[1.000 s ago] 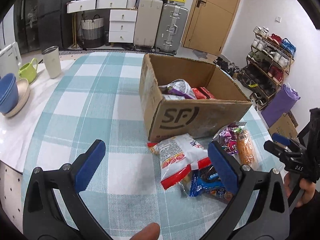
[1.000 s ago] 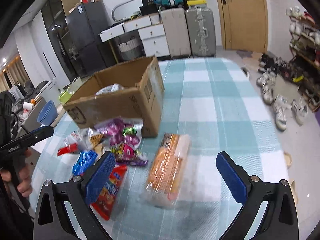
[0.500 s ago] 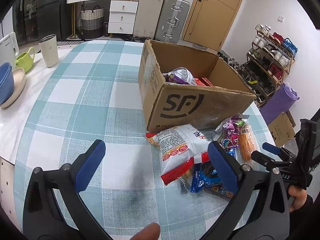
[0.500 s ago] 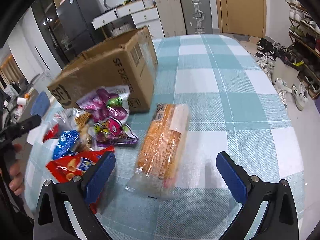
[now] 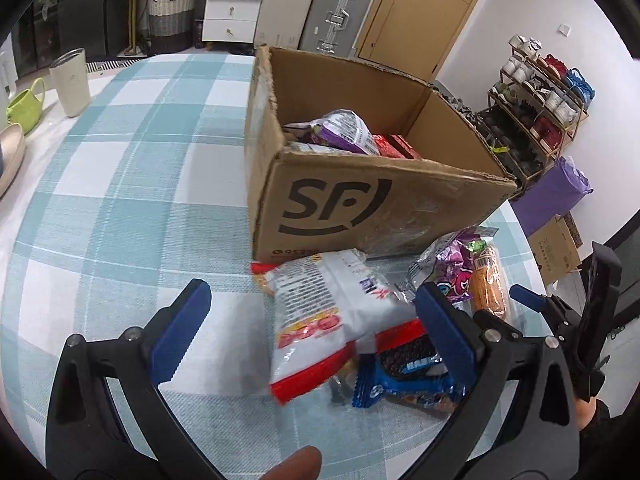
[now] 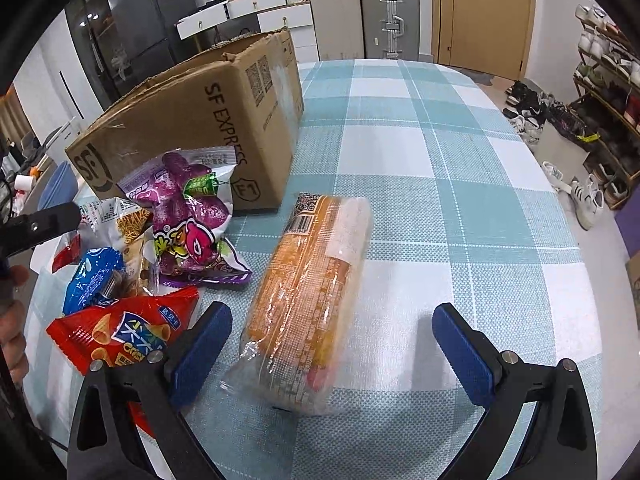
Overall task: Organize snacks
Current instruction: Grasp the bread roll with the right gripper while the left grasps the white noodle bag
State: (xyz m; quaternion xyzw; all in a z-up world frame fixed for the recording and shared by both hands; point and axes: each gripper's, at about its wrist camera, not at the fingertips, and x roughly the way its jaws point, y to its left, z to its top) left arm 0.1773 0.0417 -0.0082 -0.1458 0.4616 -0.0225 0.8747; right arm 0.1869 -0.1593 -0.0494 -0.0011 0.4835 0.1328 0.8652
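Snacks: orange cracker sleeve [image 6: 310, 304] lying between the spread, empty fingers of right gripper [image 6: 332, 348], aligned for pickup; cardboard box [image 6: 192, 128] at 11 o'clock; left gripper [image 5: 312, 328] likewise released over white-red bag [image 5: 332, 312].

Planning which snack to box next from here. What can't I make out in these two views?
- Brown cardboard box interior: right wrist view shows only outer walls; left wrist view hides its floor behind the front wall.
- Blue cookie packet: partly under the white-and-red snack bag and the left hand-held gripper.
- Orange clear-wrapped package: label blurred.
- Red chip bag: lower part behind the right hand-held gripper.
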